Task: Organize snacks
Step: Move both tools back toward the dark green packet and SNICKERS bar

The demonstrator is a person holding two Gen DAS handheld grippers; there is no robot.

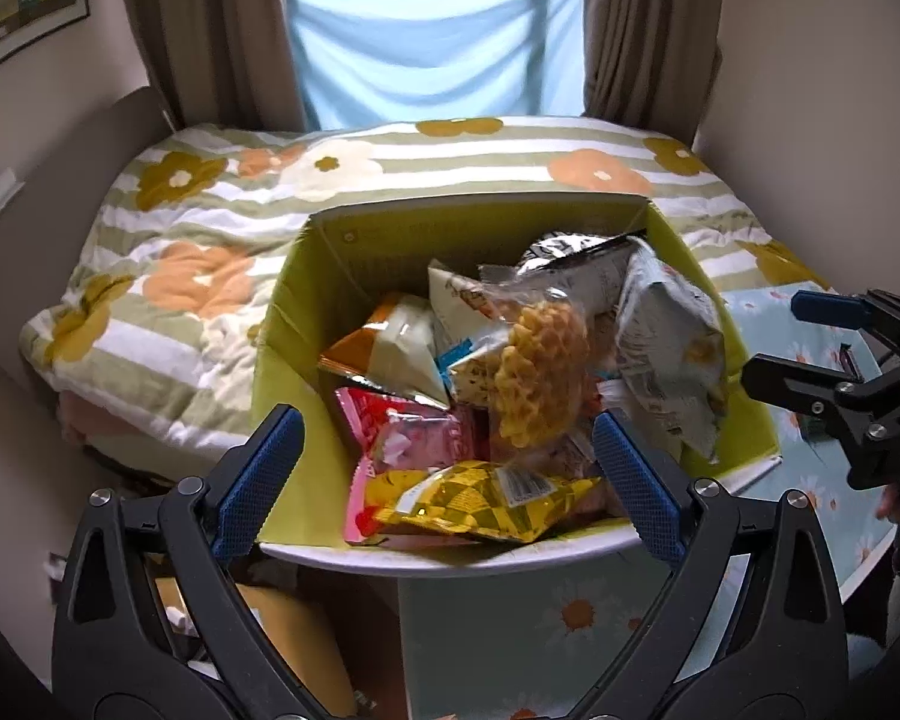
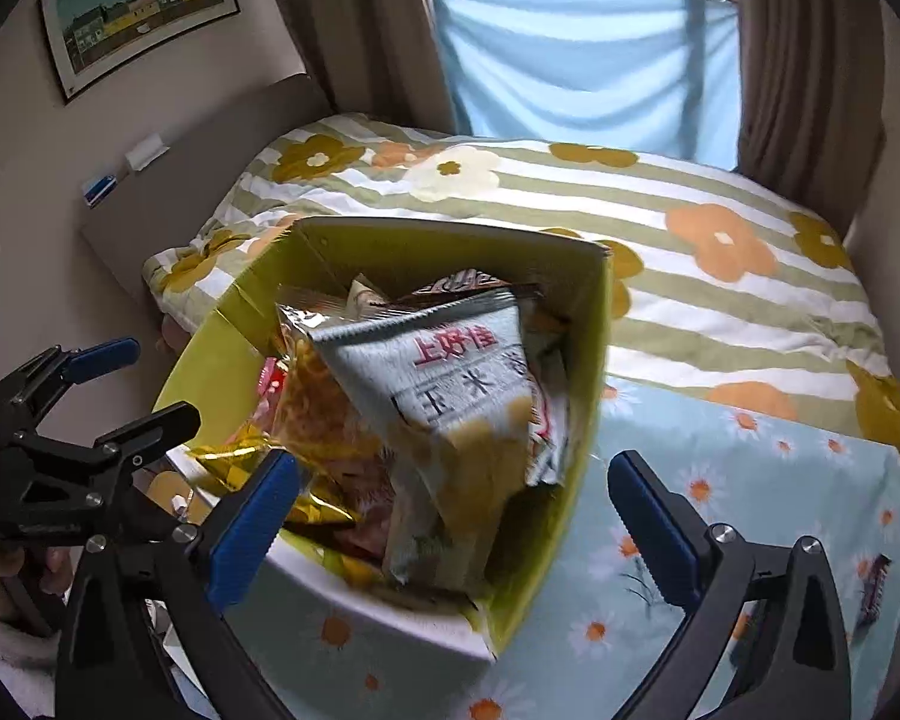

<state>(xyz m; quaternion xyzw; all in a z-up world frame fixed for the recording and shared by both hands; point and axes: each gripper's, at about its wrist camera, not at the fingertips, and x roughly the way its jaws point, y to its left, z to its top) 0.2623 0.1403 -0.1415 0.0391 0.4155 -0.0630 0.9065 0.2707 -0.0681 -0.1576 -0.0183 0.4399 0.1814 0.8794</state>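
A yellow-green box (image 1: 306,324) full of snack packets stands on the table; it also shows in the right wrist view (image 2: 588,372). Inside lie a grey corn-snack bag (image 2: 450,384), a clear bag of yellow lattice crisps (image 1: 540,372), a yellow packet (image 1: 486,501), a pink packet (image 1: 414,432) and an orange-and-white bag (image 1: 390,348). My left gripper (image 1: 450,480) is open and empty over the box's near edge. My right gripper (image 2: 456,528) is open and empty at the box's near right side. Each gripper shows in the other's view: the right one (image 1: 822,342), the left one (image 2: 120,384).
The table has a light blue daisy cloth (image 2: 750,480). A small dark wrapped snack (image 2: 873,591) lies on it at the right. A bed with a striped flowered quilt (image 1: 210,228) is behind the box. Curtains and a blue sheet (image 1: 420,42) hang at the window.
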